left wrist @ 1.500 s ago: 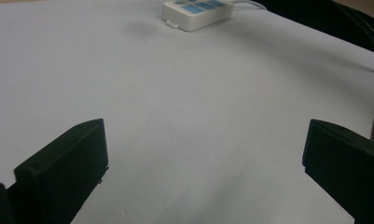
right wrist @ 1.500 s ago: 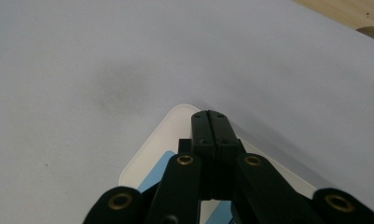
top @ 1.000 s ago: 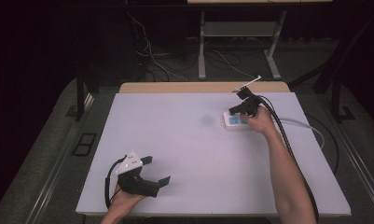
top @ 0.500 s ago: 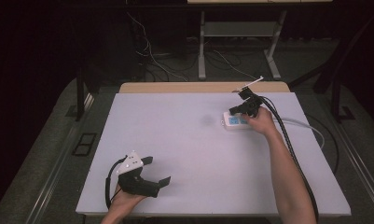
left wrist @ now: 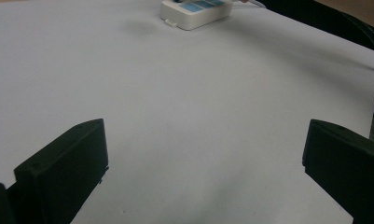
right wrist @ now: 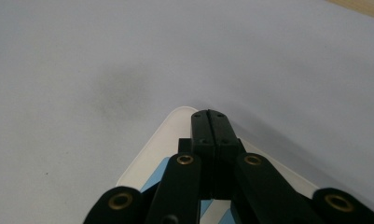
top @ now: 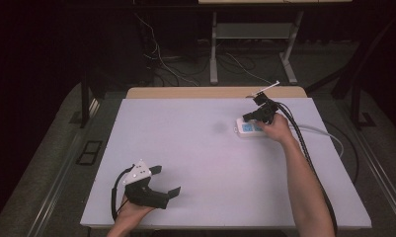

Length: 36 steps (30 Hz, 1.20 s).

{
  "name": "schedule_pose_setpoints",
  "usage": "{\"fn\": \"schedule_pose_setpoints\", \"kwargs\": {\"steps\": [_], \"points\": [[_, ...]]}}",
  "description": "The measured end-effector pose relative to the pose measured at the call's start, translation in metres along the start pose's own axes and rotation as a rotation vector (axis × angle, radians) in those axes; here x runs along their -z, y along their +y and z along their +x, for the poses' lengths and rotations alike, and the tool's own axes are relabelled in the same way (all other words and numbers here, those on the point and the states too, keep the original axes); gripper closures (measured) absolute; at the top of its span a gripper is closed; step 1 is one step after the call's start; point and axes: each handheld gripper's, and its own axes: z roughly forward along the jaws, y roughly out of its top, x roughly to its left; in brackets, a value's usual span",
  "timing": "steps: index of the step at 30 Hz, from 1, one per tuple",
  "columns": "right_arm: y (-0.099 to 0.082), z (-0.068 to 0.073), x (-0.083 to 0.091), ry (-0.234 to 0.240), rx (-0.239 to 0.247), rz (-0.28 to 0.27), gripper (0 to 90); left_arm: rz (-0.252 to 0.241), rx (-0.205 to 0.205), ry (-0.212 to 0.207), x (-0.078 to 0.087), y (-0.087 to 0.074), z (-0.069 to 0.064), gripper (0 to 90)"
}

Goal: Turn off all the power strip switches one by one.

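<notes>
White table bare around power strip; nothing obstructs.

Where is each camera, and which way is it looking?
High view: above the person's side, looking forward and down on the table; both forearms show, with the left hand-held gripper open and the right hand-held gripper over the white power strip.
Left gripper view: low over the table, looking between its wide-open jaws toward the power strip.
Right gripper view: just above the power strip, looking along its shut jaws.
All three views share the power strip.
</notes>
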Motion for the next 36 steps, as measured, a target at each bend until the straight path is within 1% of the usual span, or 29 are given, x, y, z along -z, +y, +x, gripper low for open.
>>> {"fn": "schedule_pose_setpoints", "kwargs": {"steps": [4, 9, 13, 18, 22, 23, 26, 30, 34, 36], "points": [[-0.001, -0.001, 0.000, 0.004, 0.001, 0.000, 90.0, 0.000, 0.001, 0.000, 0.000, 0.000, 0.000, 0.0], [0.000, 0.000, 0.000, -0.004, 0.008, 0.003, 90.0, 0.001, -0.002, 0.000, -0.001, 0.000, 0.000, 0.0], [-0.001, 0.000, 0.000, 0.001, 0.003, 0.000, 90.0, 0.001, 0.001, 0.002, 0.000, 0.000, 0.000, 0.0], [0.000, 0.002, 0.000, -0.017, 0.023, 0.001, 90.0, 0.002, 0.000, 0.001, 0.000, 0.000, 0.001, 0.0], [0.001, 0.004, 0.001, -0.029, 0.022, 0.006, 90.0, 0.006, 0.000, 0.004, -0.001, 0.000, 0.001, 0.0], [0.002, 0.005, 0.004, -0.025, 0.019, -0.011, 90.0, 0.005, 0.002, 0.005, -0.001, 0.000, 0.002, 0.0], [0.003, 0.008, 0.008, -0.038, 0.036, 0.002, 90.0, 0.005, -0.001, 0.005, -0.001, 0.000, 0.001, 0.0], [0.003, 0.010, 0.019, -0.025, 0.044, -0.029, 90.0, 0.005, -0.001, 0.005, -0.002, 0.000, 0.001, 0.0], [0.003, 0.016, 0.029, -0.041, 0.059, -0.035, 89.8, 0.003, -0.003, 0.004, -0.002, 0.000, 0.000, 0.0], [0.001, 0.018, 0.034, -0.040, 0.062, -0.042, 88.3, 0.003, -0.001, 0.002, -0.002, 0.000, 0.000, 0.0]]}}
